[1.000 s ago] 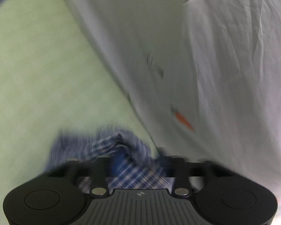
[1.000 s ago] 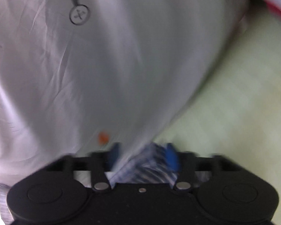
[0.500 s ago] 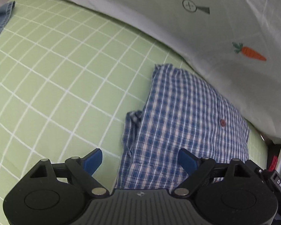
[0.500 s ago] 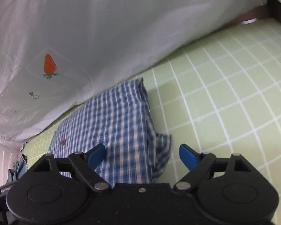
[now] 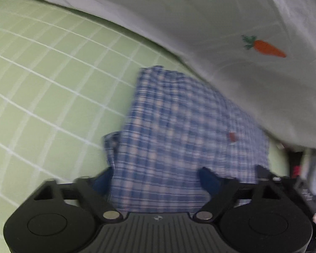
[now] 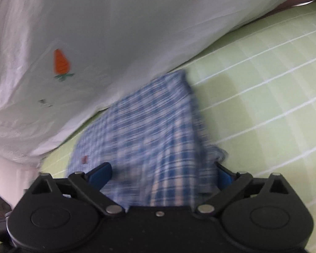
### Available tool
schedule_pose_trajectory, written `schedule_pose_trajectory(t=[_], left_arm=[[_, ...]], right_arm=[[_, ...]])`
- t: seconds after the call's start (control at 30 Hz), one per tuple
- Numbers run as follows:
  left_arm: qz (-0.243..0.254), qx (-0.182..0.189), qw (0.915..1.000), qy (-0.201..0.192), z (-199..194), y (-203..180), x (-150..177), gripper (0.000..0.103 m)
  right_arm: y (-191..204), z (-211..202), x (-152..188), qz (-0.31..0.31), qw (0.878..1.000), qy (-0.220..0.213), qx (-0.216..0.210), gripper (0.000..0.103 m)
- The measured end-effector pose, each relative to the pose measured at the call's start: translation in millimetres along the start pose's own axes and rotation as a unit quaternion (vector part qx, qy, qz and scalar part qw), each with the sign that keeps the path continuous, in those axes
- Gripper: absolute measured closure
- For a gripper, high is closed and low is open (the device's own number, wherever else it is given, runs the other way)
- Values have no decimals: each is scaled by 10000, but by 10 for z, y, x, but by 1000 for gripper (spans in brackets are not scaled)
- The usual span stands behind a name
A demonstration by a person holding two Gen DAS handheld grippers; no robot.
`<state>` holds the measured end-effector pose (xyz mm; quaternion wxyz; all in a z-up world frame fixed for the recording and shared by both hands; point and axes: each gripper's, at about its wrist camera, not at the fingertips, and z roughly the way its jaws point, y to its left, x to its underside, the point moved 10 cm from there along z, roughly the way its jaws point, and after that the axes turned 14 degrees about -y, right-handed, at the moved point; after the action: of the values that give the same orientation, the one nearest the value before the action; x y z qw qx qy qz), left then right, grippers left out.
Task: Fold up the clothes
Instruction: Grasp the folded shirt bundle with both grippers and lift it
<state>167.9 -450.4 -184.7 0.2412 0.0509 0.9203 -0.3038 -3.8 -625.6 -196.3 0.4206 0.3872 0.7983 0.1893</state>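
Observation:
A blue and white checked garment lies folded into a narrow stack on the green gridded surface. The left wrist view shows my left gripper open, its blue fingers on either side of the stack's near end. My right gripper is open too, and the same garment runs between its spread fingers. Neither gripper pinches the cloth. A small red mark shows on the fabric. Both views are blurred by motion.
A person's white top with a carrot print hangs over the far edge of the surface, also seen as the white top in the right wrist view. Dark clutter sits at the right edge.
One second ago both grippers were shut on the checked cloth. They let it go, opened and pulled back; now both have moved in closer over the folded stack's near end.

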Motion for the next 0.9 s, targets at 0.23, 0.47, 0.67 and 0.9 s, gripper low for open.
schedule_pose_trajectory(t=[0.23,0.47,0.67,0.9], left_arm=[[-101,470,9986,223,-469,-166,474,79],[2,682,9967,445,-1138,-281,1025,79],[163,941,9933,648,-1619,-398,1458,79],[612,1581,9798,1057,-1895,-662,1905,79]], right_arm=[[446,-41,469,26,9967,643,-487,66],[434,-1014,1001,560,9941,738,-559,67],[390,-1766,1364,753,9952,499,-373,67],[212,-2518,1538,889,9959,-164,90,67]])
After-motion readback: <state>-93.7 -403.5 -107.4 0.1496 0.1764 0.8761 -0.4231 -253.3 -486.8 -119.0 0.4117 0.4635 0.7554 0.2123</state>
